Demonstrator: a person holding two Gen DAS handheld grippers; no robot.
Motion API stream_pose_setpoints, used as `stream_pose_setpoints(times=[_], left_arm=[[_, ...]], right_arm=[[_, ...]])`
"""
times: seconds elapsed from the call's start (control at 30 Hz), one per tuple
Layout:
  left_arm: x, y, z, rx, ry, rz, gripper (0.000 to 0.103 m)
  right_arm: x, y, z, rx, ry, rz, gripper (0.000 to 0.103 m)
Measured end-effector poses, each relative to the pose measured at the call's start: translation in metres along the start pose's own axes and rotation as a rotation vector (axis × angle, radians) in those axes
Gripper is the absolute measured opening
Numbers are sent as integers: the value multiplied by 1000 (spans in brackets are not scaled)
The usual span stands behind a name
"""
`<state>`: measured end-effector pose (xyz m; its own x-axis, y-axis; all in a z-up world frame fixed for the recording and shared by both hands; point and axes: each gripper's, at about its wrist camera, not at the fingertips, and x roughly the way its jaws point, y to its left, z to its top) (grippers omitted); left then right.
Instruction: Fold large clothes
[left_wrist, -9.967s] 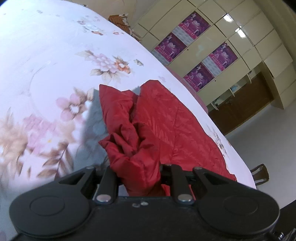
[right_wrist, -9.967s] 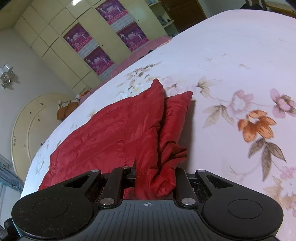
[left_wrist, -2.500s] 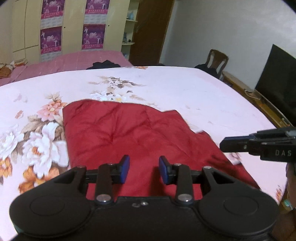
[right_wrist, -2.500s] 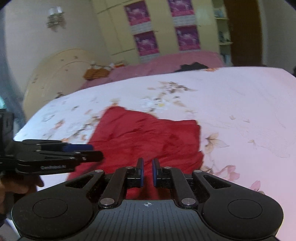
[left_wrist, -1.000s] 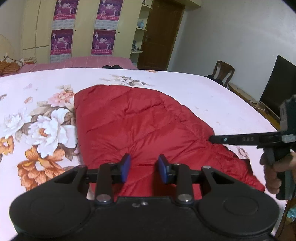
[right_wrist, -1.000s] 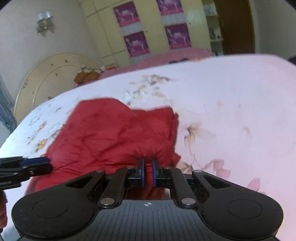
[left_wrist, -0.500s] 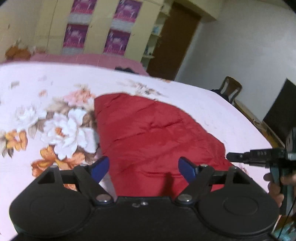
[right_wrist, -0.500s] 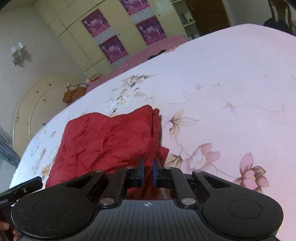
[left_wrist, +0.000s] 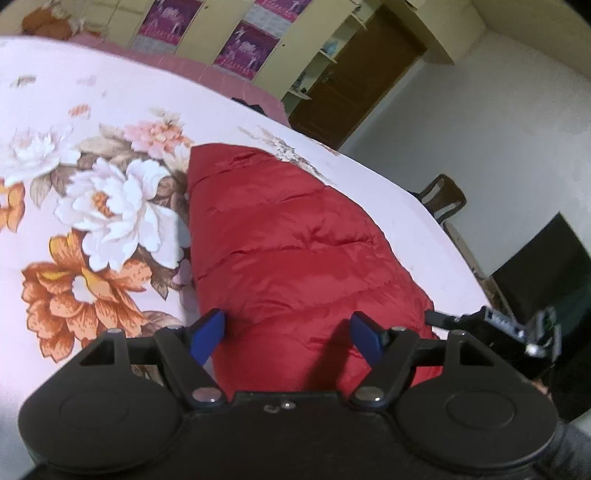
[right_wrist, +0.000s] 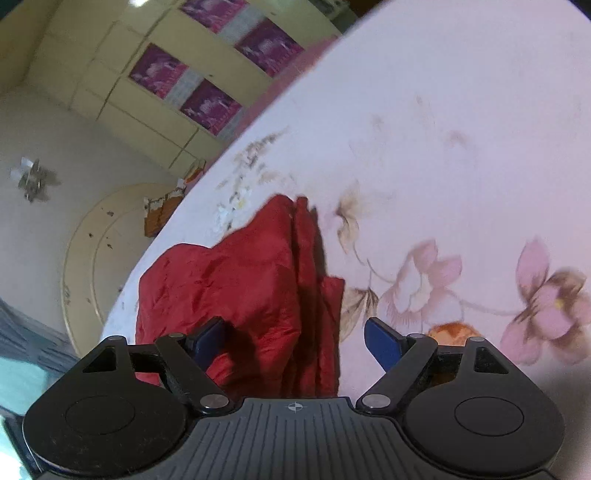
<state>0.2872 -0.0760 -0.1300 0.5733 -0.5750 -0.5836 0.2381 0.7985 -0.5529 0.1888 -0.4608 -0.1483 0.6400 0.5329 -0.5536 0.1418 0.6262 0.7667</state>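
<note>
The red padded garment (left_wrist: 295, 251) is laid partly folded on the flowered bedspread (left_wrist: 92, 206), and both the left gripper (left_wrist: 288, 334) and the right gripper (right_wrist: 295, 339) are held wide apart over its near edge, nothing clamped. For a clean next fold, each near corner should be pinched through all layers before anything is lifted. The stacked edges on the right (right_wrist: 314, 295) are best gathered together so none is left behind.

One red quilted garment (left_wrist: 295, 254) lies on one bed (left_wrist: 55, 92) with a floral sheet. Two grippers show: the left gripper (left_wrist: 286, 338) and the right gripper (right_wrist: 301, 341), each with two blue pads. Four purple posters (right_wrist: 207, 101) hang on the wardrobe doors. One wooden chair (left_wrist: 443, 197) stands beside the bed.
</note>
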Motion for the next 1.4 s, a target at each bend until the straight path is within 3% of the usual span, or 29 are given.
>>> stream_pose_setpoints(times=[0.13, 0.2, 0.33, 0.37, 0.4, 0.43, 0.77, 0.9, 0.93, 0.97, 1.0, 1.1, 1.23, 1.4], left_arm=[[3, 9, 1, -47, 12, -28, 73], [4, 11, 1, -58, 14, -33, 72], [6, 4, 1, -52, 16, -11, 73], [7, 2, 2, -49, 15, -5, 73], [8, -1, 1, -44, 15, 5, 73], [9, -4, 1, -35, 15, 19, 73], [15, -31, -1, 83, 48, 190, 76], [22, -31, -4, 72, 51, 206, 77], [23, -32, -4, 71, 47, 209, 74], [23, -34, -5, 76, 41, 214, 73], [23, -36, -6, 81, 38, 221, 69], [23, -47, -6, 111, 29, 252, 61], [12, -58, -4, 133, 5, 267, 51], [-2, -66, 3, 160, -10, 245, 49]], right_arm=[[0, 0, 3, 14, 9, 9, 82], [1, 3, 2, -7, 22, 5, 77], [7, 11, 1, -64, 51, -8, 76], [9, 13, 0, -79, 61, -10, 72], [12, 14, 0, -84, 83, -2, 60], [14, 13, -1, -77, 93, 5, 59], [10, 13, 4, -121, 130, -11, 59], [18, 16, 8, -137, 152, 2, 58], [19, 18, 8, -154, 156, 5, 58], [20, 19, 8, -174, 165, 16, 43], [22, 19, 7, -173, 177, 28, 35], [21, 26, 4, -213, 163, 27, 25], [6, 37, 2, -248, 124, 52, 19], [-18, 63, -1, -284, 56, 82, 19]])
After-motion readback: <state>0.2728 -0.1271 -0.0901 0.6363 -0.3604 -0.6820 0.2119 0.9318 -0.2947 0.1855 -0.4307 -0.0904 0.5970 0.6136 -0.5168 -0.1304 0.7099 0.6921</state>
